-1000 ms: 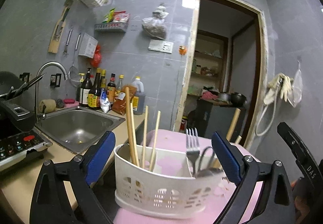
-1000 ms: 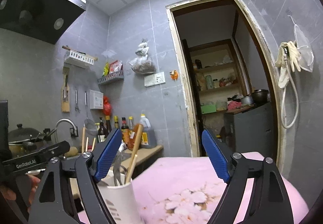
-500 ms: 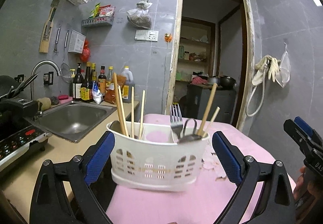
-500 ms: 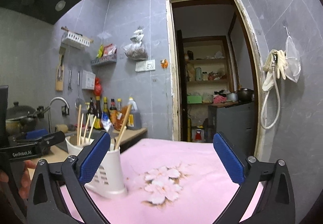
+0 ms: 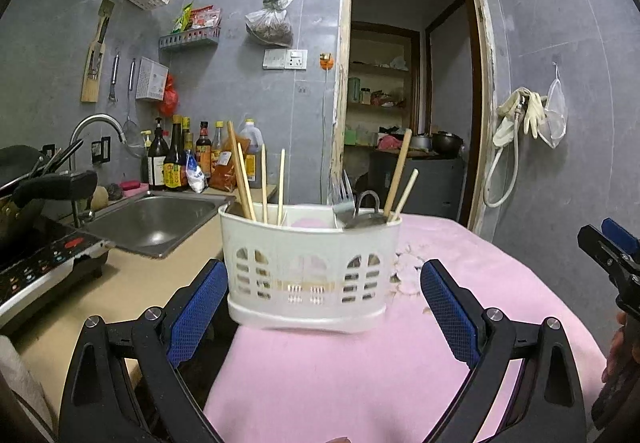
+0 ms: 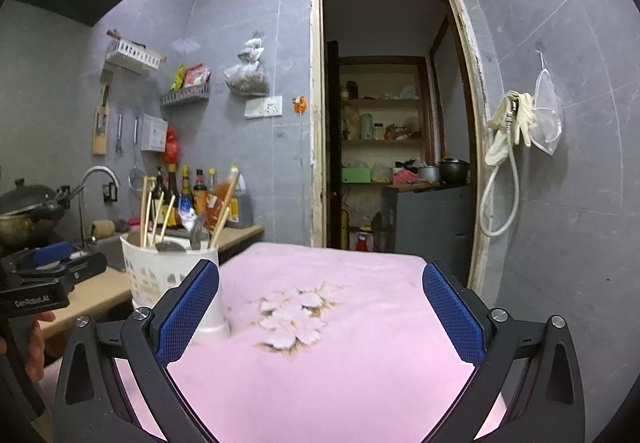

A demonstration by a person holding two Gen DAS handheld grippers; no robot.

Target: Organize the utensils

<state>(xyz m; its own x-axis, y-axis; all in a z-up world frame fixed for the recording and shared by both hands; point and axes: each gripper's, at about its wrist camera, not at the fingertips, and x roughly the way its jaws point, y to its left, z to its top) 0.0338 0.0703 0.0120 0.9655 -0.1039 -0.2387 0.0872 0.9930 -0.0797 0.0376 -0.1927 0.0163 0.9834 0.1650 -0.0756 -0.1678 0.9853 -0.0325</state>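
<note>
Pink cloth (image 5: 360,383) underfoot, caddy (image 5: 310,267) dead ahead of the left gripper (image 5: 320,307), jaws wide, empty; right gripper (image 6: 320,311) likewise agape. Light, stiff plastic, likely tippy: grab the rim

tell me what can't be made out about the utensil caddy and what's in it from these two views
- Lower ends of the chopsticks, fork and spoon: hidden by the caddy wall, left wrist view.
- Caddy's lower right side: covered by the right hand-held gripper finger, right wrist view.
- Bottle labels by the sink: too small to read.
- Left hand-held gripper: jaws wide open, touching nothing.
</note>
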